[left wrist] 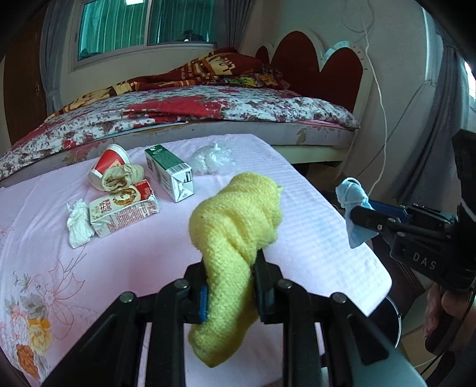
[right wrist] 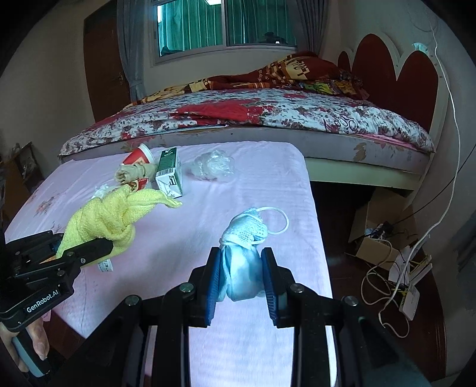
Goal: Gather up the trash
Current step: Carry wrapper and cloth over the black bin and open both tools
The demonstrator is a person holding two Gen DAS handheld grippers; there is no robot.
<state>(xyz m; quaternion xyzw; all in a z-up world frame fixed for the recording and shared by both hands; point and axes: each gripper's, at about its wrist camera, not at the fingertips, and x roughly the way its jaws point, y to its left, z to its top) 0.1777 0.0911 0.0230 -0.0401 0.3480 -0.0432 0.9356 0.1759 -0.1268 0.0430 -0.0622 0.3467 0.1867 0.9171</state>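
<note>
Trash: knotted yellow cloth, crumpled mask

Left tool clamps yellow cloth, lower centre. Right tool grips blue mask, right edge. Cartons, cup, tissue left on pink worktop.

- Dim daylight comes from the window at the back.
- Fisheye bends the edges; corners are black.
- The pink cloth glares white near the bottom edge.

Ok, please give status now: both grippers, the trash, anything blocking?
Left gripper shut on yellow cloth. Right gripper shut on blue face mask. Cartons, cup, wrappers remain on pink table. Nothing blocking.
</note>
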